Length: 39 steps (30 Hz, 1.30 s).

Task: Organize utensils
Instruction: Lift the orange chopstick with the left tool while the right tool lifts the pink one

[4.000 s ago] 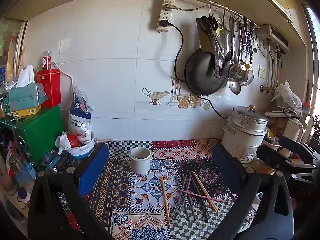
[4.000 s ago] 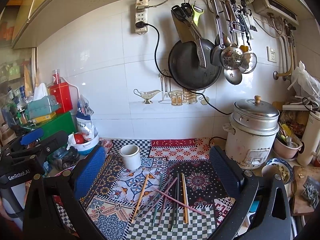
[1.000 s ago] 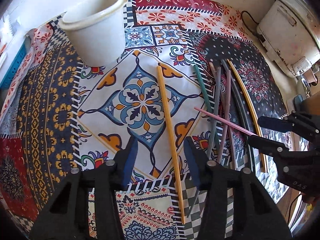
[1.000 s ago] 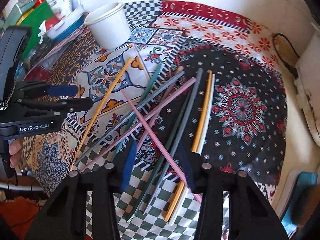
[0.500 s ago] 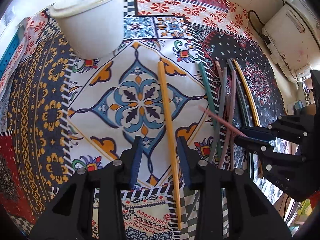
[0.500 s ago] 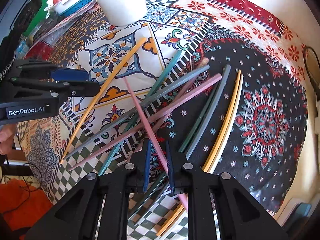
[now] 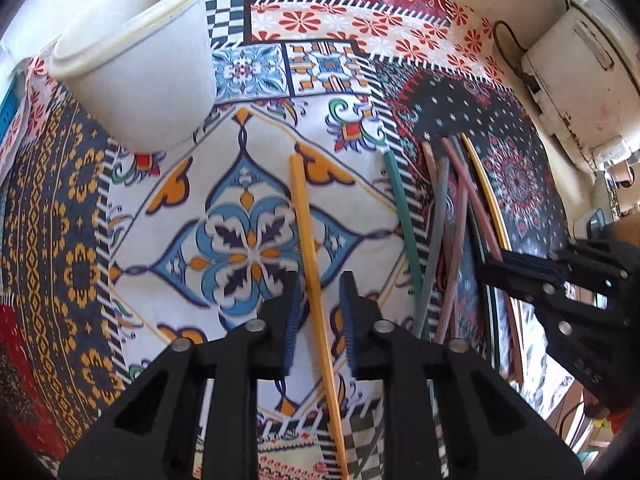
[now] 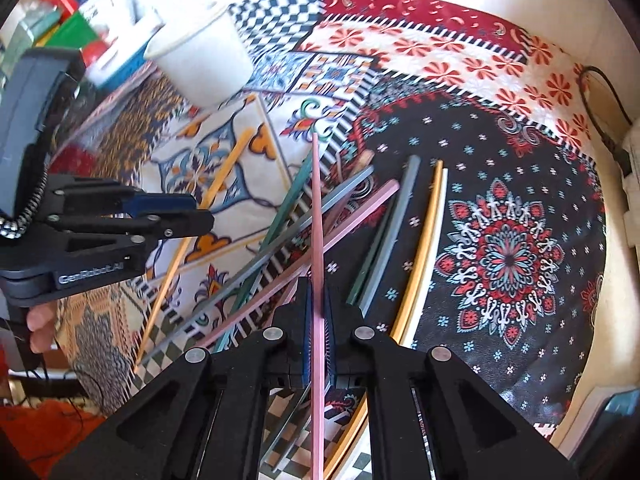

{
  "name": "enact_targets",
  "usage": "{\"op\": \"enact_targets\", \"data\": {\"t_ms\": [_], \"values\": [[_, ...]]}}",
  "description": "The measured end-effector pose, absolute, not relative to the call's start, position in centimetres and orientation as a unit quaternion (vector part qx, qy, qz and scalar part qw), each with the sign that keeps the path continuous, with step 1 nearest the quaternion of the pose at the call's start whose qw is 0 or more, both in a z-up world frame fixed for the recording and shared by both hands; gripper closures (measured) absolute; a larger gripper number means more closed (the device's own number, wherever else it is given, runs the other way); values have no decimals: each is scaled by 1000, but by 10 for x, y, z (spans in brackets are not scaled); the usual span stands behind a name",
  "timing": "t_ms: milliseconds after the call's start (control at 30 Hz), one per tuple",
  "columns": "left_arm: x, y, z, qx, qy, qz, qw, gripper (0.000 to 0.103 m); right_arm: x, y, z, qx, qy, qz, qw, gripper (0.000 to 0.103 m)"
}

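The right gripper [image 8: 316, 320] is clamped on a long pink plastic chopstick [image 8: 317, 216], lifted out of the loose pile of coloured chopsticks [image 8: 360, 240] below it. The left gripper [image 7: 320, 316] has just been closing around a long yellow chopstick [image 7: 308, 240]; its pads stand narrow, not clearly pressing yet. This looks like the pick-up step; next, both sticks likely go into the white plastic cup [image 7: 140, 68], ahead and left of both grippers. Everything rests on a patchwork-patterned cloth [image 7: 248, 240] by a white wall.

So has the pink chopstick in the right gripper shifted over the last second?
Yes. The pink chopstick has swung from slanted to straight between the pads, tip now nearer the white cup.
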<state>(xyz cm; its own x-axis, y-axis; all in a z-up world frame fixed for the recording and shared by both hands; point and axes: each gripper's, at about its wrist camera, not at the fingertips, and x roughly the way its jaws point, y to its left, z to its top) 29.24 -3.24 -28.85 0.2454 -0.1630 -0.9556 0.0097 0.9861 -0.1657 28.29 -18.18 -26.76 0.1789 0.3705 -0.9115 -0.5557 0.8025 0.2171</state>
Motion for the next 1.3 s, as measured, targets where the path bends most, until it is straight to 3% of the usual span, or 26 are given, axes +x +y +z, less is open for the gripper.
{"op": "enact_targets", "data": {"t_ms": [67,400,1300], "values": [[295,-31,-289,-58,607,-53,791,97,281,-187,-263,-66,562,301,767,98],[295,-36,-281,-38,586,-57,807,99,281,-207,-247,-9,543,270,795,98],[218,-8,-131,-57,420,-48,905,99,263,-219,-157,34,425,264,865,98]]}}
